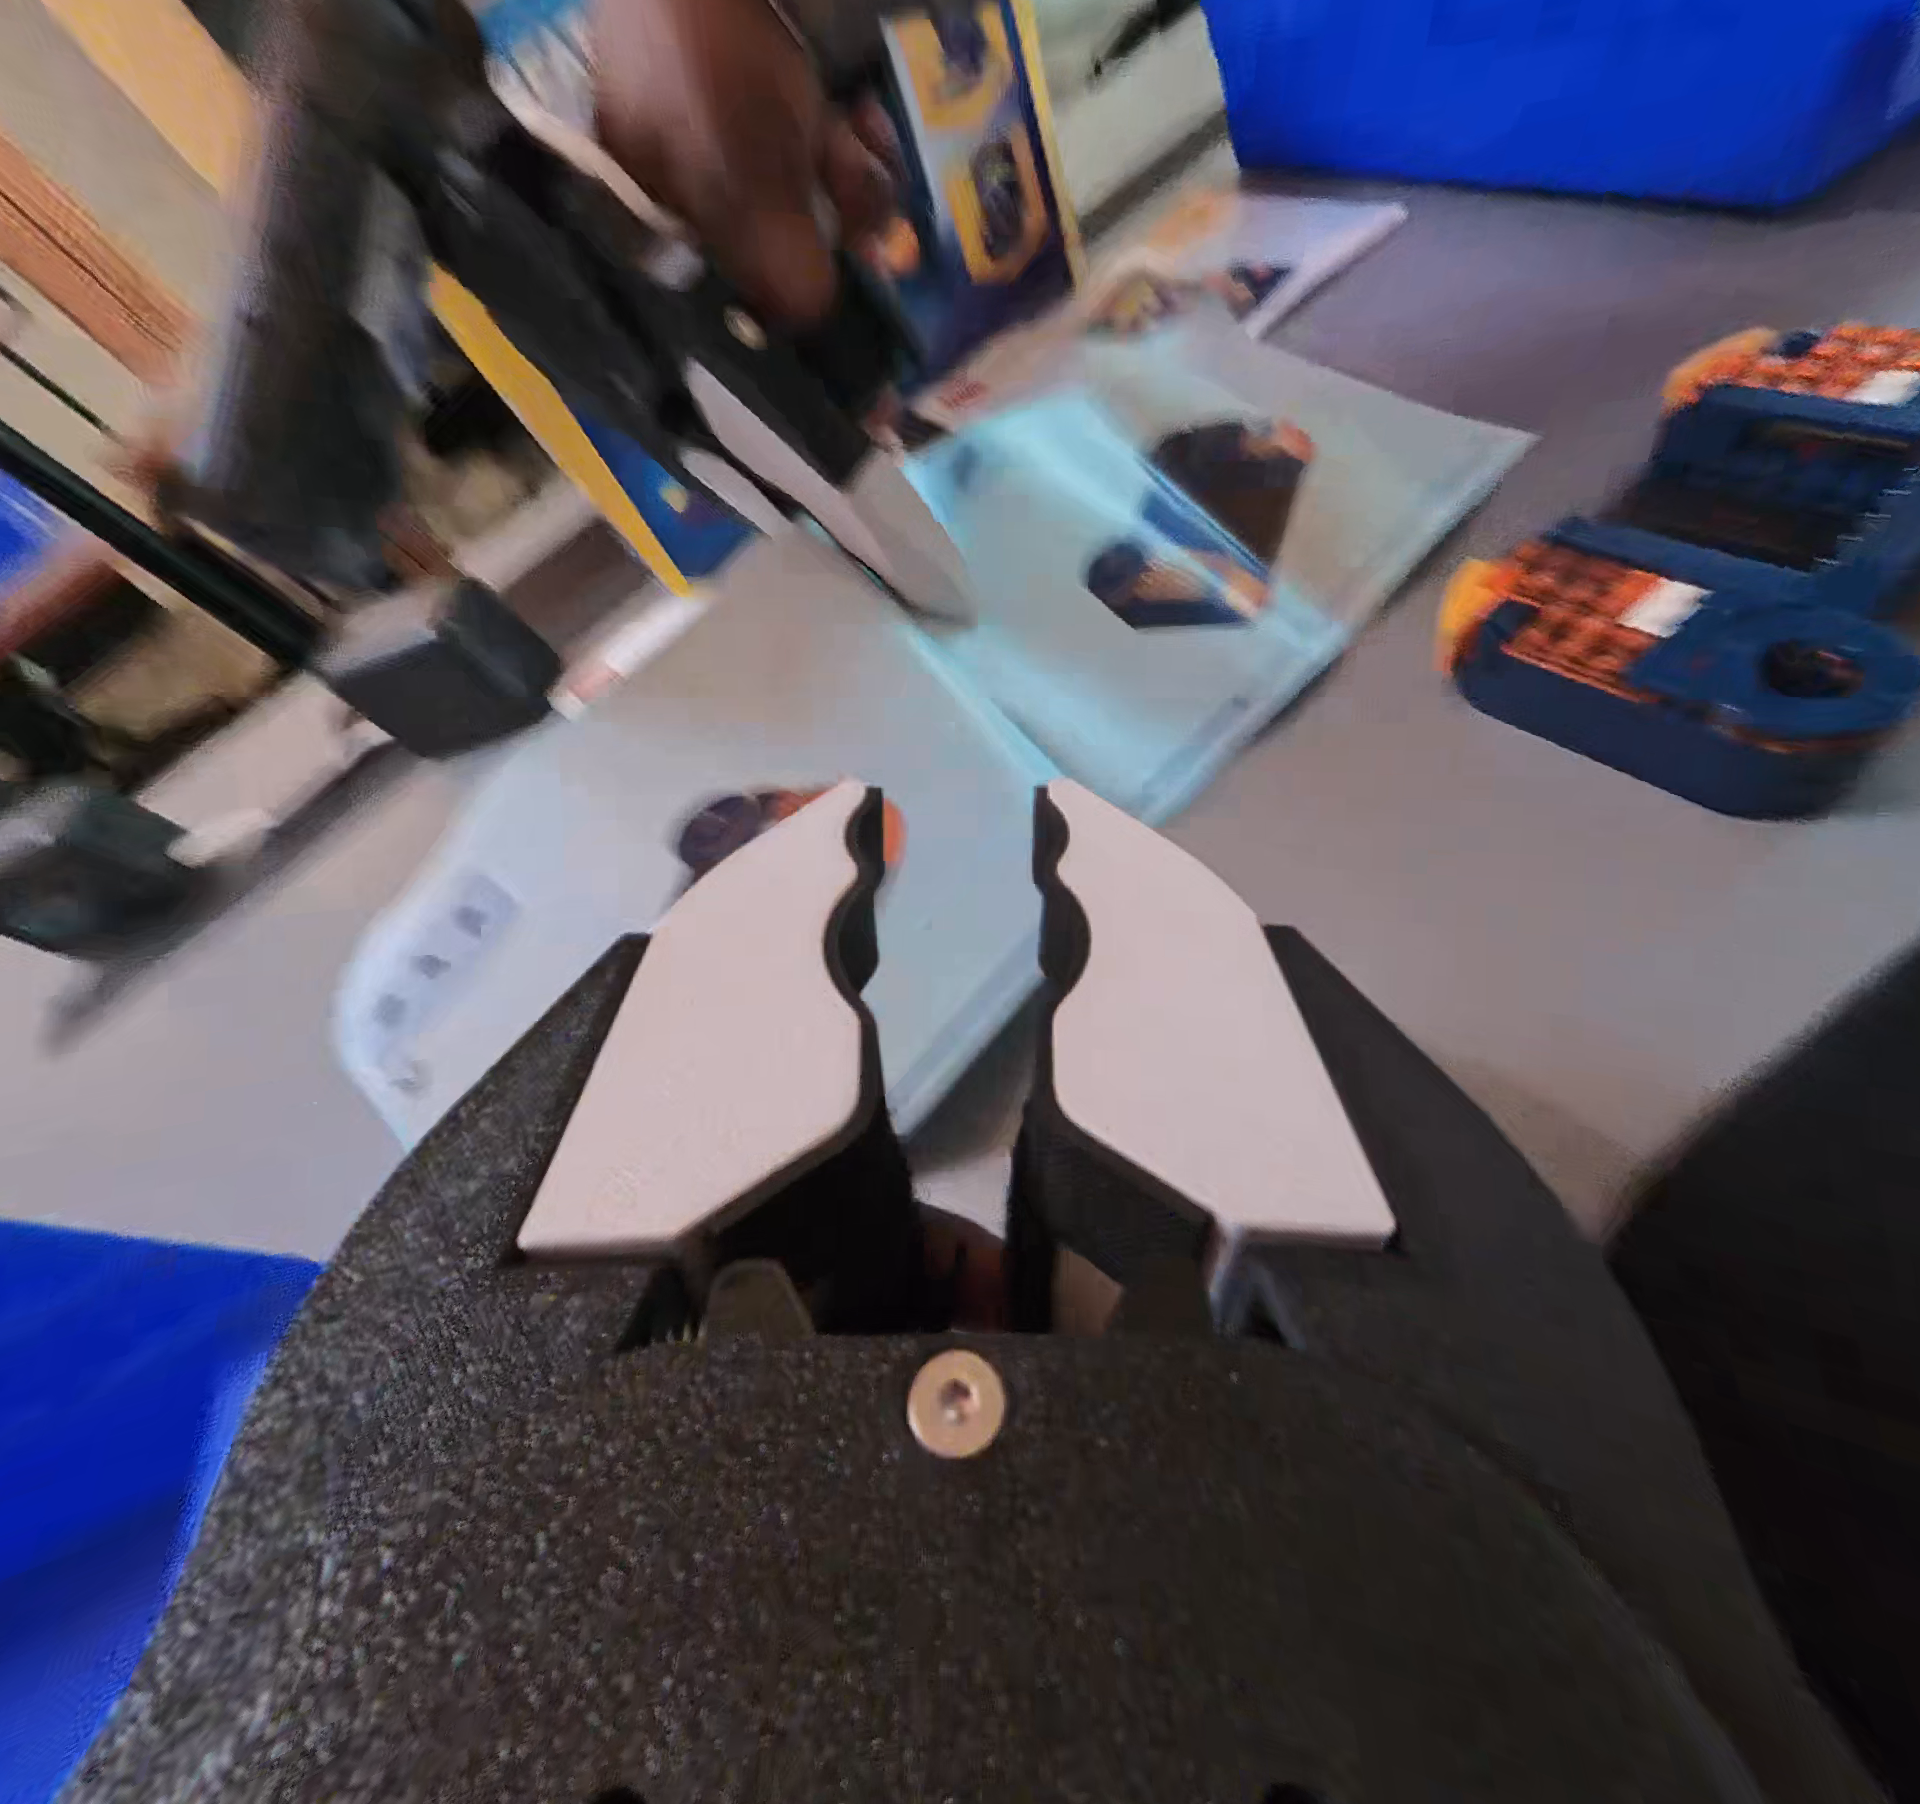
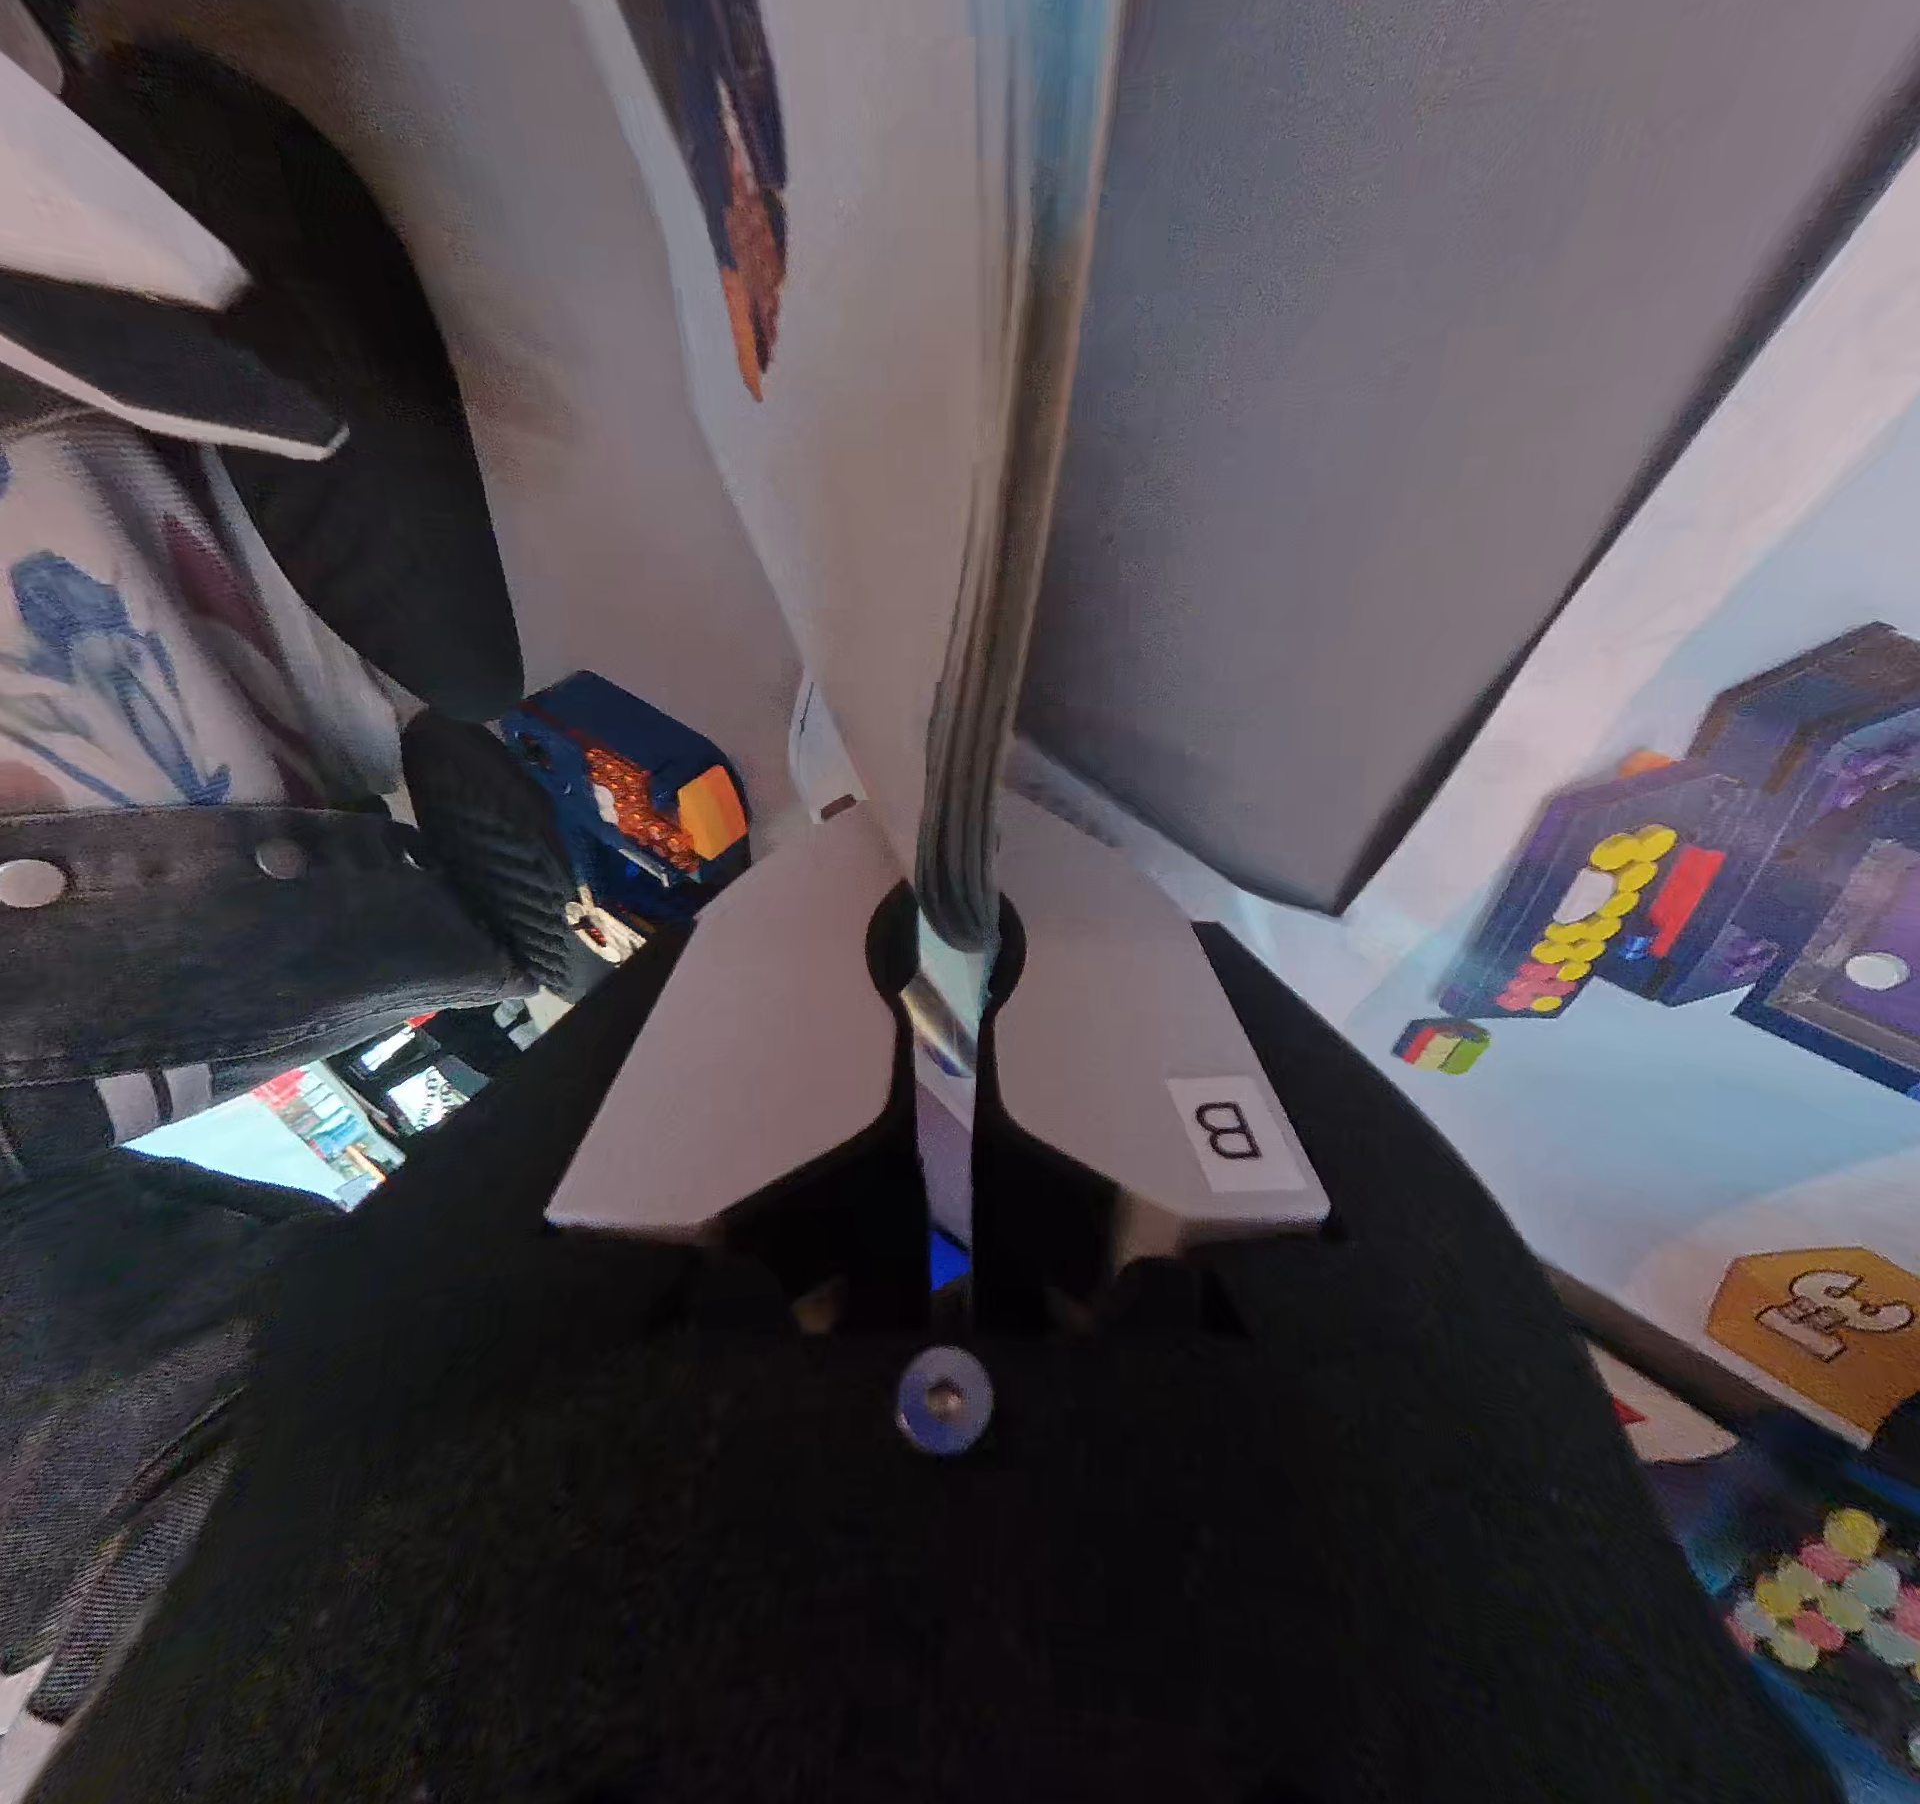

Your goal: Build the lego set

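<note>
Right now my right gripper point(image 2: 948, 923) clenches the instruction booklet's pages point(image 2: 961, 819); my left gripper point(image 1: 958, 809) hangs released above the open booklet. Beside it, the blue-orange lego build point(image 1: 1704, 601) sits on the grey table point(image 1: 1507, 923), near a blue bin point(image 1: 1558, 29), contents hidden.

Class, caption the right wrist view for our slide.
Right gripper shut on instruction booklet's pages, blue-orange lego build behind.
</note>
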`<action>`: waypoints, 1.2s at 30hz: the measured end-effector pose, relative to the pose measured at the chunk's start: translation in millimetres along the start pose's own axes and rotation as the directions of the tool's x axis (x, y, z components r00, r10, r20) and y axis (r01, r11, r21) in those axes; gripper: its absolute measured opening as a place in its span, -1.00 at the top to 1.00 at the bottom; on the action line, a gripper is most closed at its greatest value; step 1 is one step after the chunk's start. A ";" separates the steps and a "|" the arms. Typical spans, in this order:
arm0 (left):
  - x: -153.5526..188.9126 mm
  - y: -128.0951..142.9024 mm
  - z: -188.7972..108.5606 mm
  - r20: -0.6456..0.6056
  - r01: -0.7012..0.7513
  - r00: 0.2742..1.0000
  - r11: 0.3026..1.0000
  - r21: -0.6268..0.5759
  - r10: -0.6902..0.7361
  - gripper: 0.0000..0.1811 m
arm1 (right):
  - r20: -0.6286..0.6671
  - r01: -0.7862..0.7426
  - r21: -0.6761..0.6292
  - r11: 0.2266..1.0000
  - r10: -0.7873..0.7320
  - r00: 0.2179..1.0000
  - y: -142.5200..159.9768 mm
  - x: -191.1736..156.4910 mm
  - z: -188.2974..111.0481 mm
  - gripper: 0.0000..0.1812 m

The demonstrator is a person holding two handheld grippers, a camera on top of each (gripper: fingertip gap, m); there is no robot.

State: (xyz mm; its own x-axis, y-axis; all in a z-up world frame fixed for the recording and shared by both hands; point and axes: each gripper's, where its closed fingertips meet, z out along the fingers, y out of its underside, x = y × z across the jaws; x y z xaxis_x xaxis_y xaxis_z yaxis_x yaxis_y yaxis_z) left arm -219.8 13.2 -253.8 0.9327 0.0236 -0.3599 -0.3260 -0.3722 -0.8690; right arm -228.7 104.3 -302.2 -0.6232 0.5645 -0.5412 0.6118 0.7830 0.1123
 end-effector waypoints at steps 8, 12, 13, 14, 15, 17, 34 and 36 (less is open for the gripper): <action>-2.6 68.5 59.3 -0.184 -0.086 0.983 0.941 -0.328 0.026 0.93 | -0.243 -0.076 0.006 0.997 0.076 0.967 22.8 40.4 6.9 0.57; 2.9 69.2 54.8 -0.164 -0.087 0.986 0.931 -0.354 0.029 0.98 | -0.603 -0.111 0.187 0.976 0.203 0.771 41.6 54.2 -34.5 0.49; 3.5 69.2 54.7 -0.146 -0.084 0.989 0.929 -0.361 0.032 0.99 | -0.603 -0.103 0.287 0.952 0.263 0.753 41.1 41.6 -39.8 0.56; 4.8 68.8 54.5 -0.138 -0.089 0.990 0.928 -0.362 0.041 0.99 | -0.575 -0.092 0.403 0.911 0.330 0.748 37.8 26.3 -41.6 0.63; 6.8 68.0 54.3 -0.138 -0.095 0.989 0.928 -0.360 0.048 0.99 | -0.531 -0.084 0.504 0.859 0.385 0.755 34.9 10.3 -38.5 0.66; 13.5 65.8 53.2 -0.163 -0.096 0.986 0.929 -0.358 0.039 0.99 | -0.468 -0.074 0.604 0.793 0.428 0.773 38.6 -13.3 -16.6 0.64; 72.0 -11.3 79.2 -0.371 -0.237 0.911 0.965 -0.115 0.179 0.71 | -0.310 -0.202 0.801 0.564 0.679 0.666 120.7 -19.9 69.6 0.56; 70.7 -1.9 92.1 -0.357 -0.227 0.920 0.962 -0.154 0.160 0.76 | -0.342 -0.194 0.803 0.564 0.702 0.624 127.2 -22.8 70.2 0.58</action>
State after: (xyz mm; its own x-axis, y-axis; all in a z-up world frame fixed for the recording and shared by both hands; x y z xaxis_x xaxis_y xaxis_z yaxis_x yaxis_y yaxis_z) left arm -167.5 101.1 -308.8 0.8614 -0.3693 -0.3487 -0.5011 -0.5060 -0.7020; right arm -102.4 172.7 -334.0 -0.1265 0.9916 0.0263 0.8569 0.1226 -0.5007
